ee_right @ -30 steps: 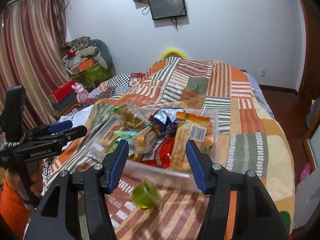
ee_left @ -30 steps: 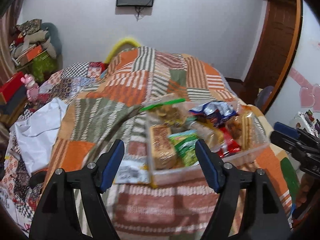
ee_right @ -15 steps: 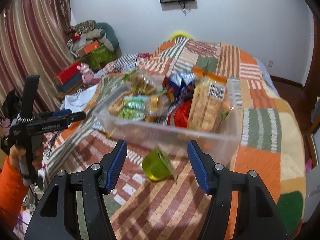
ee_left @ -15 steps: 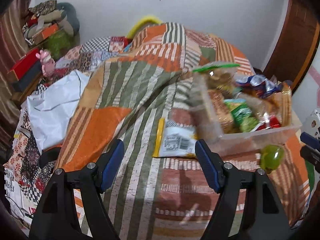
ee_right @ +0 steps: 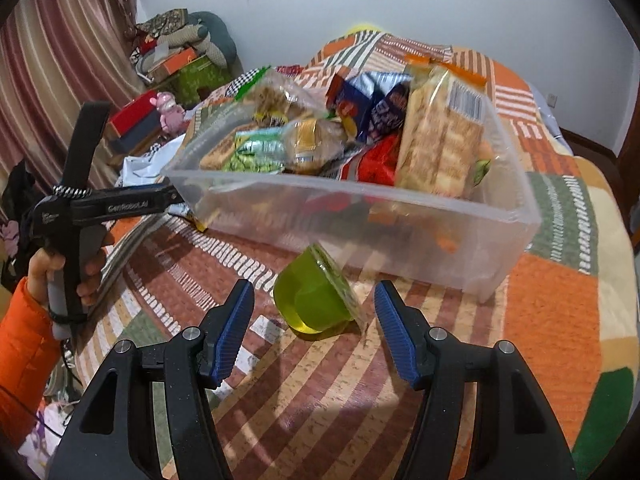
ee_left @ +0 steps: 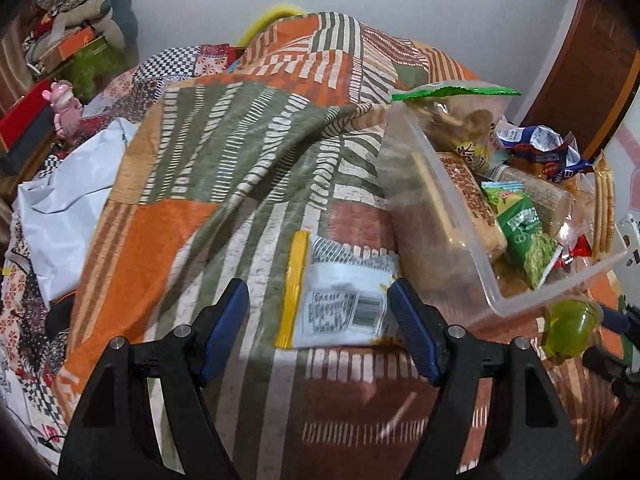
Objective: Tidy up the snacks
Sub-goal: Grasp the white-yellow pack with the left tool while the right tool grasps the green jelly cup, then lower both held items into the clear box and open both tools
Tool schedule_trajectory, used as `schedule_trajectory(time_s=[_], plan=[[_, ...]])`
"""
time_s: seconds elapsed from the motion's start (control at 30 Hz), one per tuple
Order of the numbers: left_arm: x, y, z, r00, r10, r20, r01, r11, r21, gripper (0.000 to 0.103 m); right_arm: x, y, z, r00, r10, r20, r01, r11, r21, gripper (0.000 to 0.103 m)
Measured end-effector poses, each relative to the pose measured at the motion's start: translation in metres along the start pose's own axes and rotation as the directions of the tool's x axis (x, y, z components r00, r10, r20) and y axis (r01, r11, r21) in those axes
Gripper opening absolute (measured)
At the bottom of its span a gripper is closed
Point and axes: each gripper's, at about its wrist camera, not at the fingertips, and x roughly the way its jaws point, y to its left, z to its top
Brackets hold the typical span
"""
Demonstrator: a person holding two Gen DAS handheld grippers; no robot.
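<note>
A clear plastic bin [ee_right: 460, 236] full of snack packets stands on the patchwork bedspread; it also shows in the left wrist view [ee_left: 436, 216]. A white snack packet with a yellow edge [ee_left: 340, 300] lies beside the bin, just ahead of my open, empty left gripper [ee_left: 320, 320]. A green jelly cup [ee_right: 316, 300] lies on its side in front of the bin, just ahead of my open, empty right gripper [ee_right: 314, 320]. The cup also shows in the left wrist view [ee_left: 572, 328]. The left gripper shows in the right wrist view, but its tips are hidden behind the bin.
The bedspread [ee_right: 552, 320] slopes off at the edges. A white plastic bag [ee_left: 60, 200] lies at the bed's left. Boxes, a pink toy [ee_right: 170, 110] and piled cushions sit by the striped curtain. A wooden door [ee_left: 580, 72] stands at right.
Both grippers have moved lower and closer: the left toward the white packet, the right toward the green jelly cup. Both stay open.
</note>
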Motion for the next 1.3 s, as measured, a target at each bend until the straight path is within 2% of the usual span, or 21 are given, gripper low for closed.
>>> schedule_trajectory(time_s=[0.27,0.33,0.37,0.43,0.5,0.7,0.87,1.0,1.13,1.17,1.2,1.3], plan=[[0.016,0.007,-0.001,0.999,-0.045,-0.014,0.045,0.999,-0.024,0.077,0.014,0.005,-0.001,0.999,0.004,-0.034,-0.004,1.0,-0.01,0.059],[0.016,0.007,-0.002,0.999,-0.048,-0.012,0.047,0.998,-0.028,0.076,0.015,0.003,-0.002,0.999,0.003,-0.038,-0.003,1.0,-0.003,0.052],[0.015,0.007,-0.003,0.999,-0.043,-0.008,0.043,0.999,-0.024,0.074,0.015,0.002,-0.002,0.999,0.0,-0.04,0.0,1.0,0.0,0.047],[0.011,0.005,-0.007,0.999,-0.033,0.002,0.033,0.999,-0.017,0.069,0.016,0.002,-0.002,0.999,0.011,-0.041,-0.011,1.0,0.004,0.047],[0.007,0.006,-0.01,0.999,-0.031,0.009,0.032,0.999,-0.022,0.06,0.015,0.003,-0.002,0.999,0.008,-0.038,-0.008,1.0,0.0,0.046],[-0.001,0.021,-0.017,1.0,-0.02,0.016,0.021,0.997,-0.071,0.054,0.01,0.005,-0.004,1.0,0.0,-0.022,0.0,1.0,-0.012,0.043],[-0.019,0.02,-0.026,0.999,0.031,0.036,-0.03,0.999,-0.043,0.05,0.001,0.005,-0.005,1.0,0.005,-0.001,-0.005,1.0,-0.007,0.042],[-0.041,0.022,-0.029,0.998,0.017,0.059,-0.014,0.998,-0.053,0.036,-0.007,0.004,-0.005,1.0,0.005,0.016,-0.005,1.0,-0.004,0.042],[-0.06,0.02,-0.029,0.997,0.015,0.082,-0.011,0.999,-0.045,0.029,-0.018,0.004,-0.004,0.999,0.007,0.048,-0.007,1.0,-0.001,0.042],[-0.064,0.018,-0.029,0.996,0.013,0.085,-0.01,0.999,-0.041,0.02,-0.021,0.003,-0.004,0.998,0.009,0.056,-0.009,1.0,0.0,0.042],[-0.067,0.016,-0.029,0.996,0.009,0.09,-0.005,0.999,-0.037,0.017,-0.022,0.004,-0.003,0.998,0.01,0.062,-0.01,1.0,0.0,0.042],[-0.078,0.01,-0.029,0.994,-0.003,0.107,0.005,1.0,-0.024,0.017,-0.029,0.006,-0.001,0.996,0.01,0.087,-0.01,1.0,-0.003,0.042]])
